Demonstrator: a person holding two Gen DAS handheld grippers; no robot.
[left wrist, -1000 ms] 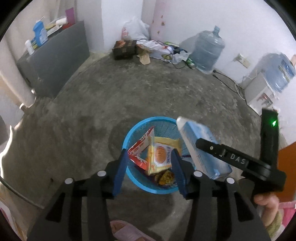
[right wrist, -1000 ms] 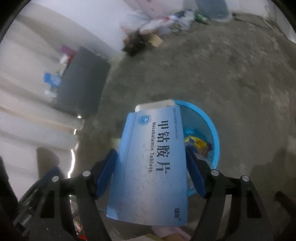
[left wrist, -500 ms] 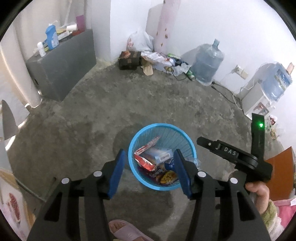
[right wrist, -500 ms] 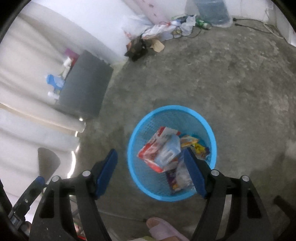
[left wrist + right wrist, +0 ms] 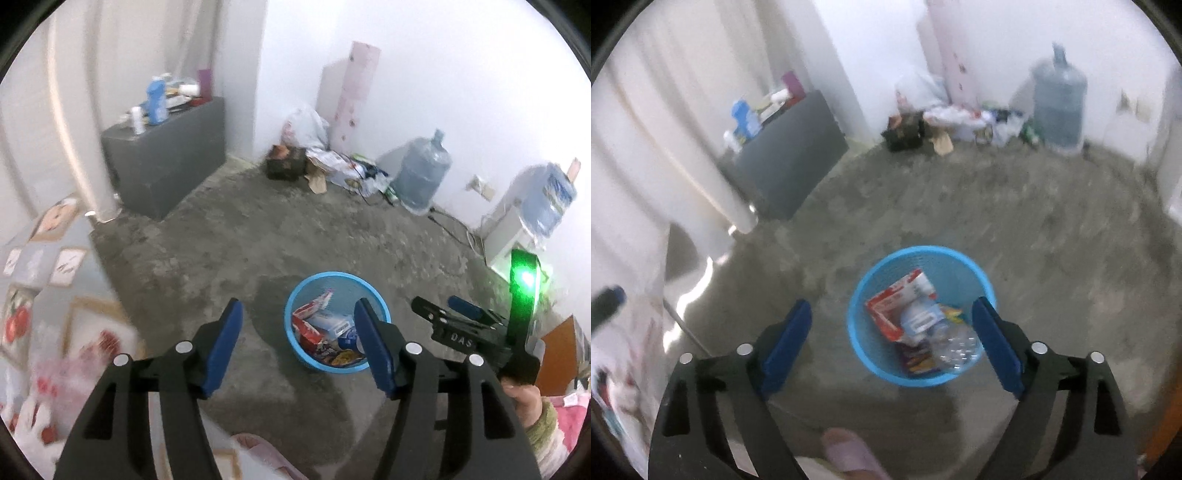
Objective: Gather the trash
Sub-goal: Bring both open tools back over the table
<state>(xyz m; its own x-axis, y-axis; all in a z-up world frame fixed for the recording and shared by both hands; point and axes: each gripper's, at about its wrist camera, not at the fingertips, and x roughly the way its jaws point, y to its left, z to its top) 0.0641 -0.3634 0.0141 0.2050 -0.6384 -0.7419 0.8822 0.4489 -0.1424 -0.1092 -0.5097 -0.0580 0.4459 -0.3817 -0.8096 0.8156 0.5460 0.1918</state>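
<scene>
A blue mesh waste basket (image 5: 295, 299) (image 5: 857, 306) stands on the concrete floor, holding a red-and-white carton (image 5: 308, 325) (image 5: 897, 302), a pale blue tablet box (image 5: 330, 325) (image 5: 921, 319) and several wrappers. My left gripper (image 5: 297, 341) hangs above and in front of it, jaws opening, nothing between them. My right gripper (image 5: 892, 343) is also high over the basket, jaws opening wide and empty. In the left wrist view the right gripper (image 5: 448, 314) shows at the right edge, held by a hand (image 5: 524, 402).
A grey cabinet (image 5: 166, 155) (image 5: 790, 162) with bottles stands at the back left. Bags and clutter (image 5: 325, 162) lie in the far corner beside a water jug (image 5: 423, 177) (image 5: 1058, 107). A patterned cloth (image 5: 40, 295) fills the left. A pink slipper (image 5: 849, 452) is below.
The right gripper let go of the blue tablet box, which now lies in the basket. Both grippers rose away from the basket and opened wider; the right one rolled.
</scene>
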